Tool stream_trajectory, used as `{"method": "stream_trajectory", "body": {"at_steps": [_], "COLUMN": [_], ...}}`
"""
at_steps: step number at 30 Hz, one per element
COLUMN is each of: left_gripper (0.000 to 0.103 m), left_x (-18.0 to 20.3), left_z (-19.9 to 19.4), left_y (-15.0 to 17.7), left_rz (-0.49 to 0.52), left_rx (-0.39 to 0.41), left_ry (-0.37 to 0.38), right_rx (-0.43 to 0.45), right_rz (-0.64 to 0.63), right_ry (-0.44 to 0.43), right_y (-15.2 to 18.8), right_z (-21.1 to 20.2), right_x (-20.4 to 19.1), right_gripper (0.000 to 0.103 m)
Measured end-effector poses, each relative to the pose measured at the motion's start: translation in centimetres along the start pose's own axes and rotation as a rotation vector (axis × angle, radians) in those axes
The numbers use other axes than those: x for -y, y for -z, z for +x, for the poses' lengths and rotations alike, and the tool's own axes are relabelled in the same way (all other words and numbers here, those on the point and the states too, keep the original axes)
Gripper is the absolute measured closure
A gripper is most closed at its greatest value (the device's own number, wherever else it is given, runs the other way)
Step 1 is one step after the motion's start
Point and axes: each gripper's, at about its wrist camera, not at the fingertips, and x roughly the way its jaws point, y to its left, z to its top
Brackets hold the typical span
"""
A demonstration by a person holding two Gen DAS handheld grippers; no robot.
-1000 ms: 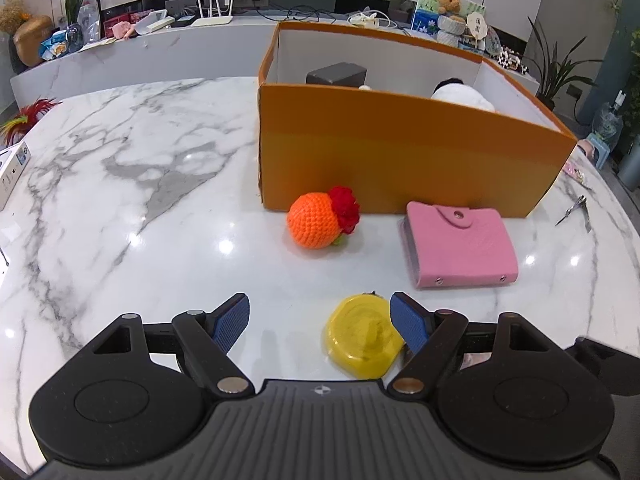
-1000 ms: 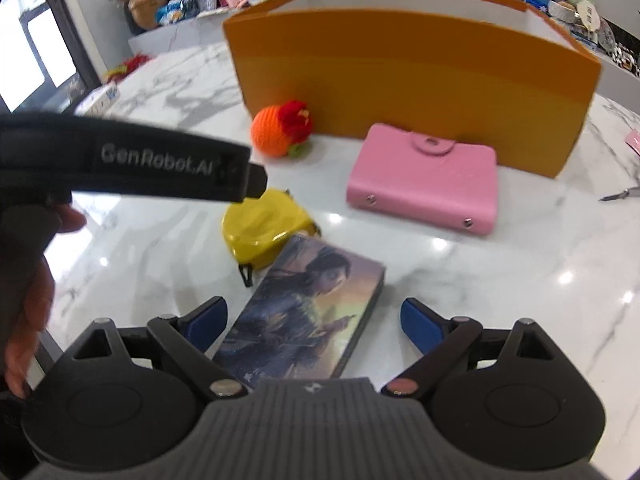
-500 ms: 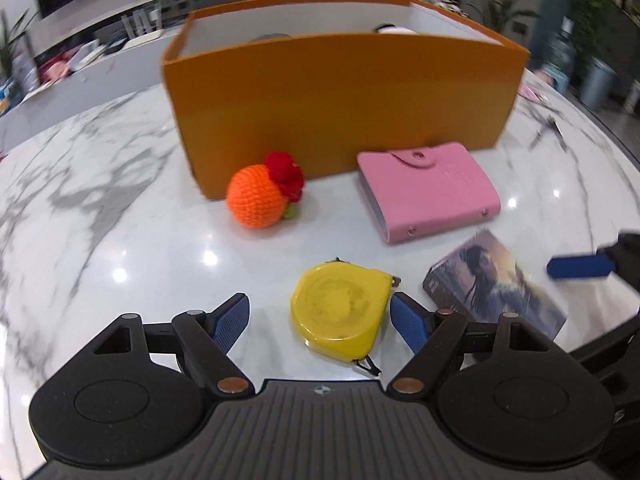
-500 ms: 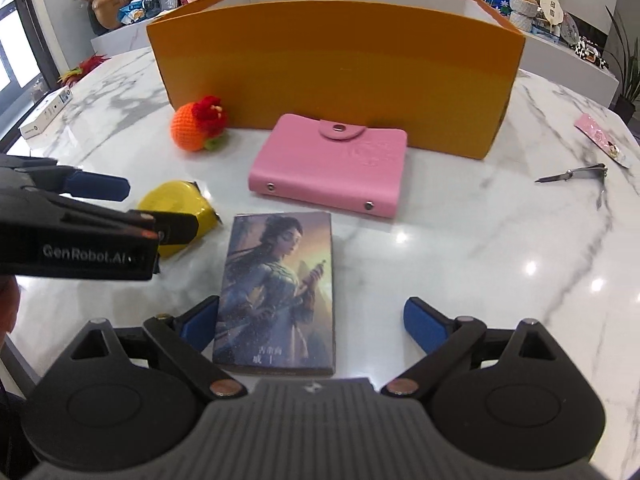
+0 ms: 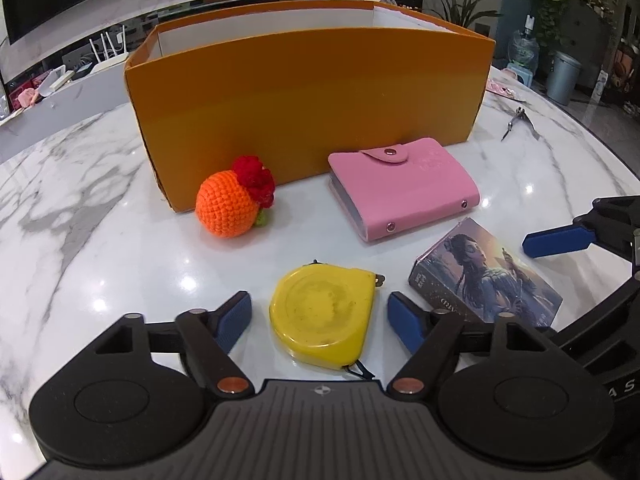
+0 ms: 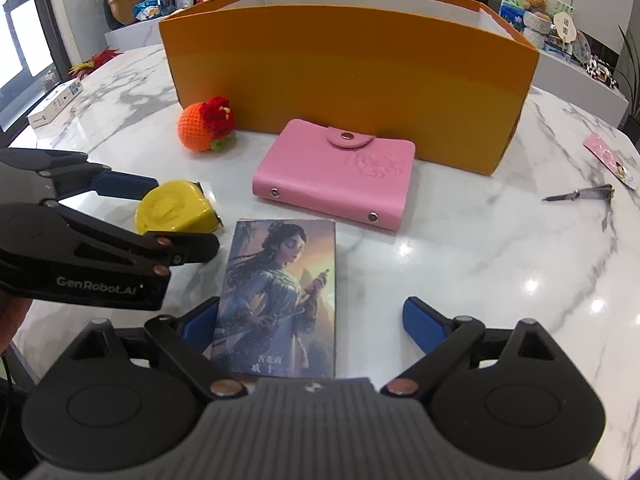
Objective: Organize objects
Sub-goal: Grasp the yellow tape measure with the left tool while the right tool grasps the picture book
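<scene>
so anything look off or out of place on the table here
Nothing spilled or damaged. The tape measure, card box, pink wallet and crochet orange lie loose in front of the orange box. An opened folding tool lies apart at the right.

The orange box's (image 5: 308, 92) contents are hidden behind its near wall; the card box's (image 6: 276, 300) near edge is covered.
</scene>
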Motion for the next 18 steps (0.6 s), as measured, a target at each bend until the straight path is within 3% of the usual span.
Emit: {"method": "stream_trajectory", "body": {"at_steps": [2,6,8,10,18], "left_gripper": [0.024,0.040,0.040,0.041,0.041], "left_x": [-0.1,0.0,0.1,0.0,0.1], "left_z": [0.0,-0.3,-0.3,-0.2,-0.4], "left_y": [0.0,0.0,0.0,0.0,-0.1], "left_rz": [-0.003,0.007,0.010,0.007,0.006], "left_rx": [0.002,0.007,0.007,0.005,-0.009], "left_ry": [-0.004,0.005,0.002,0.002,-0.008], "right_rx": [0.003,0.016,0.027,0.050,0.064], "right_rz": [-0.021,-0.037,-0.042,-0.054,0.044], "right_ry": [0.012,0.016,0.009,0.001,-0.035], "right_y": [0.0,-0.1,-0.1,-0.1,-0.3], "right_z": [0.1,0.1,0.1,-0.2,-0.5], "right_x": [-0.2,-0.5,-0.6,-0.8,0.4], "right_gripper": [0.014,0.018,0.022,0.043,0.043]}}
